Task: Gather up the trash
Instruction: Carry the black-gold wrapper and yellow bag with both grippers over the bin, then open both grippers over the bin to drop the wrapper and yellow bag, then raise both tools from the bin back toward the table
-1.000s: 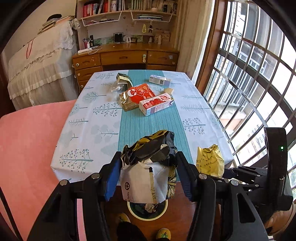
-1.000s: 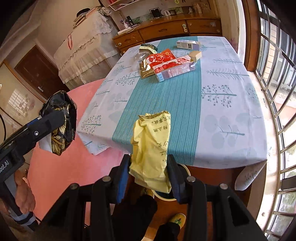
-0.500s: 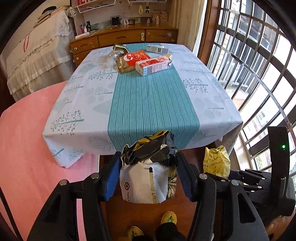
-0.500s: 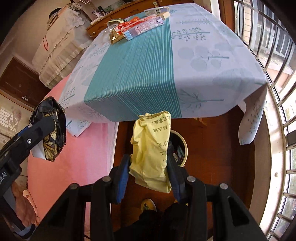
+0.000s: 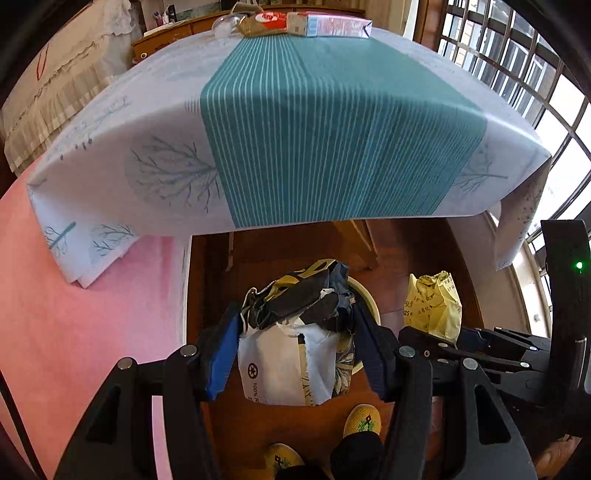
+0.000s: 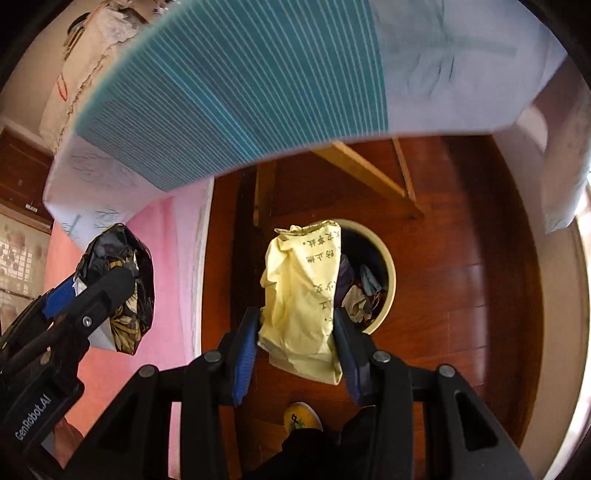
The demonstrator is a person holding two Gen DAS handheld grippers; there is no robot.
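Left wrist view. The left gripper [image 5: 297, 345] points steeply down, its blue pads clamped on a crumpled black, yellow and white snack bag [image 5: 295, 339]. The cream-rimmed waste bin [image 5: 365, 295] stands on the wooden floor directly beyond the fingers, mostly hidden behind the bag; only an arc of rim shows at the bag's right. The bag stands upright between the jaws, dark crumpled end far, white printed end near. To the right, the right gripper [image 5: 443, 334] holds a yellow paper bag [image 5: 432, 302]. The tablecloth [image 5: 332, 129] overhangs the far side, with red cartons [image 5: 325, 24] left on top.

Right wrist view. The right gripper [image 6: 295, 339] is closed on the yellow paper bag [image 6: 303, 291], whose long axis runs along the fingers, its top reaching over the near-left rim of the waste bin [image 6: 388, 266]. The bin's mouth, already holding scraps, lies just beyond and slightly right of the fingertips. The left gripper [image 6: 96, 288] with its snack bag [image 6: 129, 280] hangs well to the left, over the pink sheet [image 6: 110, 369]; by this view the right hand is nearer the bin. A yellow slipper [image 6: 301, 415] shows below.
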